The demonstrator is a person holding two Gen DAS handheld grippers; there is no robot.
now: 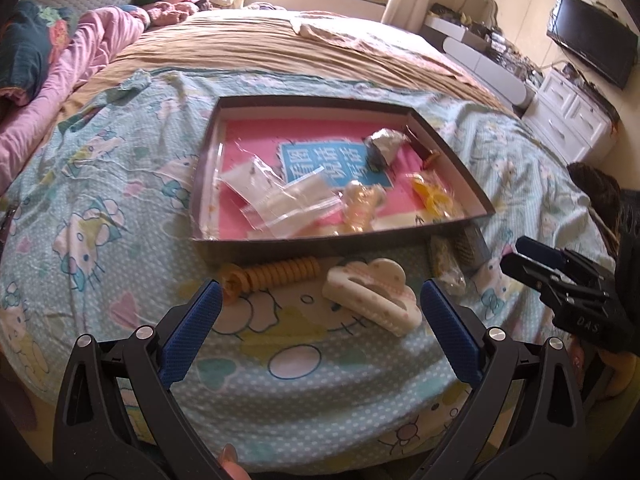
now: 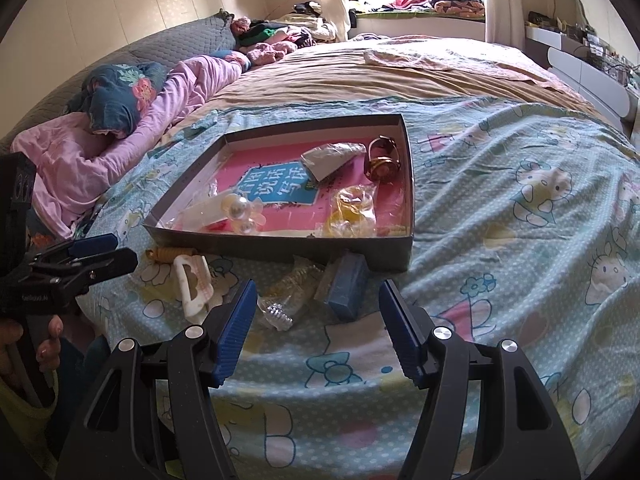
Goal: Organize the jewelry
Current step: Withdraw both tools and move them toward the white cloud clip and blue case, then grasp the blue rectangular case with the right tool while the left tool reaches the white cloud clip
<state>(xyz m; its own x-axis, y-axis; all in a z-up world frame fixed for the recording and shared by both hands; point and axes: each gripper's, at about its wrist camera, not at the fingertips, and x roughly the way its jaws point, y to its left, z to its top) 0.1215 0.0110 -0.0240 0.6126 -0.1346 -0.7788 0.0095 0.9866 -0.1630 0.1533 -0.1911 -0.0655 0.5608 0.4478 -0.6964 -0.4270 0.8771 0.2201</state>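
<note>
While both grippers hang above the foot of a bed, a shallow dark box lid with a pink lining sits on a pale blue cartoon-print sheet, used as a tray. Inside it lie clear plastic bags, a silvery foil packet, a yellow piece in a clear wrapper, a pearl hair ornament and a gold-toned bangle near the far right corner.

Several pieces lie on the sheet, just outside the box's near wall. A cream cloud-shaped hair claw rests nearest the left gripper, in front of its fingertips and between the lines of its two fingers, though not touching either. Beside the claw, to its left in the left wrist view, lies a yellow coiled hair tie. Further right sit a clear wrapped item and a small blue box, the latter leaning against the tray's wall.

The left gripper's blue pads stand spread wide with nothing between them. The right gripper is likewise spread, holding nothing; the clear wrapped item and the blue box lie on the sheet just beyond its fingertips. A hand grips the left tool's handle at the edge of the right wrist view.
</note>
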